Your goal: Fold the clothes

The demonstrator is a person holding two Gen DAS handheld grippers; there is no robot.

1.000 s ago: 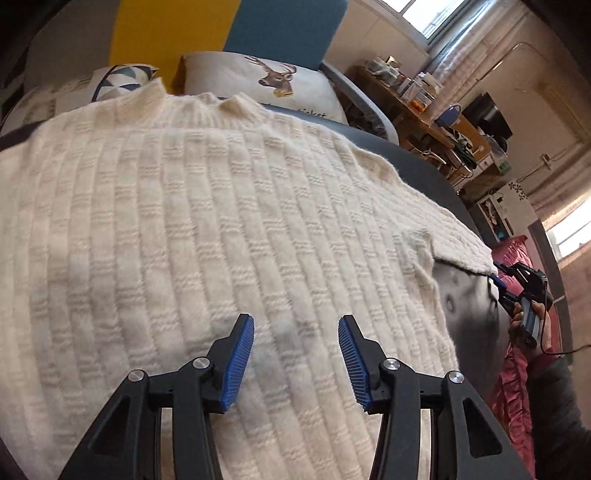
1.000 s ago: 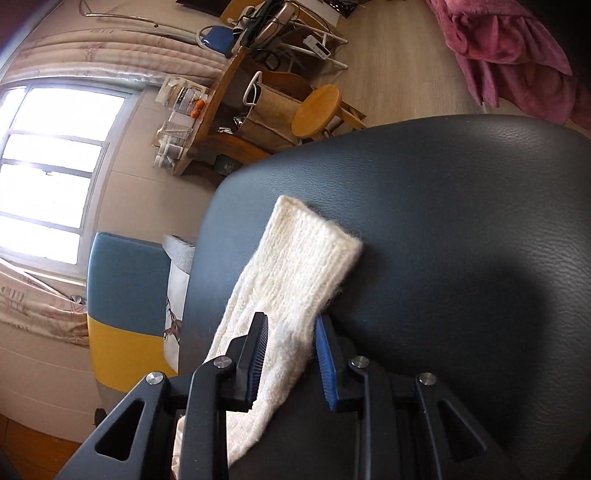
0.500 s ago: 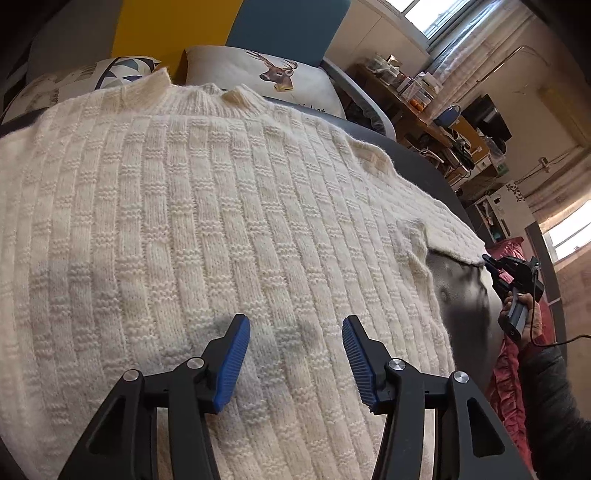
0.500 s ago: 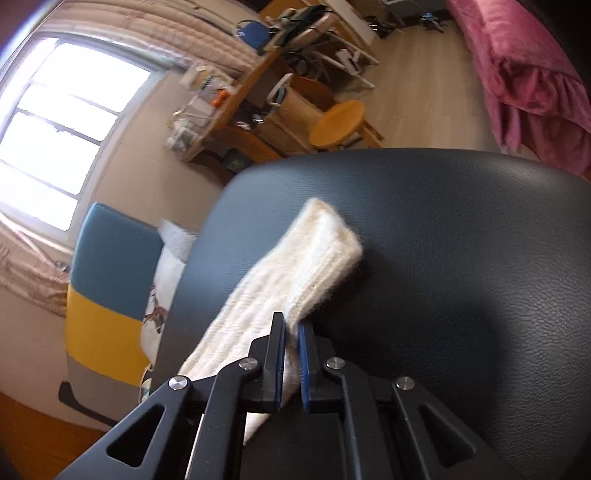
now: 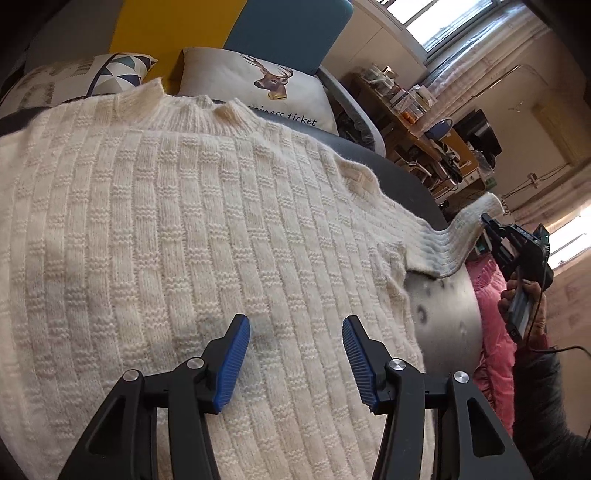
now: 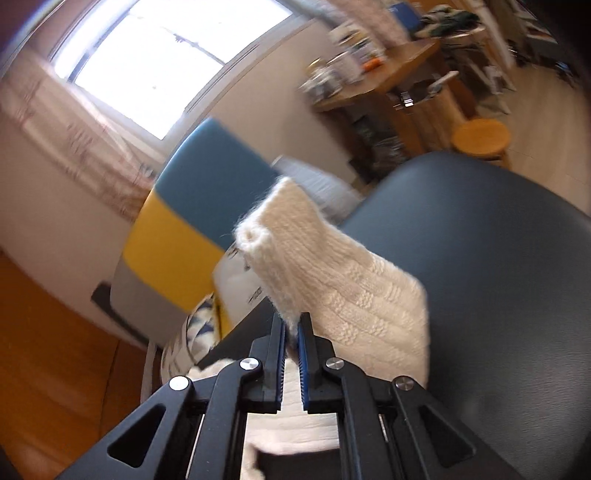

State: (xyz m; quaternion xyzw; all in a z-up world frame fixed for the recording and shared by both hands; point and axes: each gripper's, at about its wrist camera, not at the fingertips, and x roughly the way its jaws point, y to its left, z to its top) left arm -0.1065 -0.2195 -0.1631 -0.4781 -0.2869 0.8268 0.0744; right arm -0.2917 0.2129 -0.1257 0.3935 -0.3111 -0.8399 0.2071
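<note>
Right gripper (image 6: pixel 291 325) snapped its fingers onto the cream knit sweater (image 5: pixel 192 236) cuff, now lifted off the dark cushion (image 6: pixel 498 258) | left gripper (image 5: pixel 295 354) fingers apart over sweater body

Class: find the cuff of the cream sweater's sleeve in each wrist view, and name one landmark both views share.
Left wrist view: sleeve cuff at far right, lifted off the dark seat, pinched by the right gripper.
Right wrist view: sleeve cuff at centre, rising from the shut jaws.
Shared landmark: the blue-and-yellow backrest.
</note>
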